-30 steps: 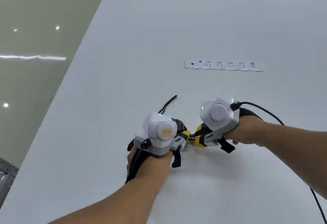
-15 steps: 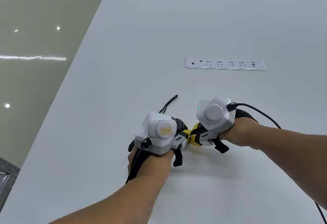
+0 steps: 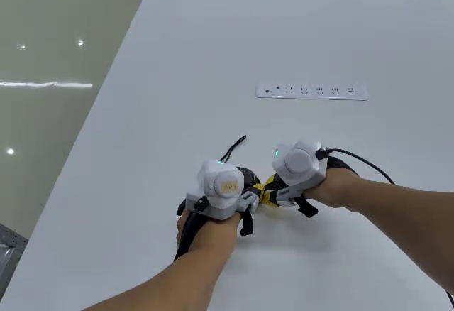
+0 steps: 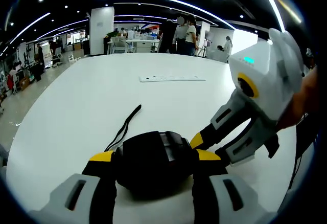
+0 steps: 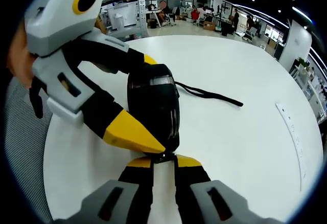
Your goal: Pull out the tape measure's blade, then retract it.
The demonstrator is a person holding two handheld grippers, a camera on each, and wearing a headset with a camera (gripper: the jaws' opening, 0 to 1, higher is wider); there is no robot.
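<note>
The black tape measure (image 4: 153, 165) lies on the white table (image 3: 213, 55), its case clamped between the yellow-tipped jaws of my left gripper (image 4: 153, 157). Its black wrist strap (image 4: 122, 127) trails away across the table. My right gripper (image 5: 163, 161) is shut on the blade's end hook, right at the mouth of the tape measure (image 5: 153, 101), so hardly any blade shows. In the head view the left gripper (image 3: 248, 187) and right gripper (image 3: 267, 192) meet tip to tip around the tape measure (image 3: 248, 177).
A white power strip (image 3: 312, 91) lies flat farther back on the table. The table's left edge (image 3: 92, 112) drops to a glossy floor. Several people stand far behind the table in the left gripper view.
My right gripper has moved left toward the left gripper, closing the gap between them. The left gripper and the tape measure's case have stayed about where they were.
</note>
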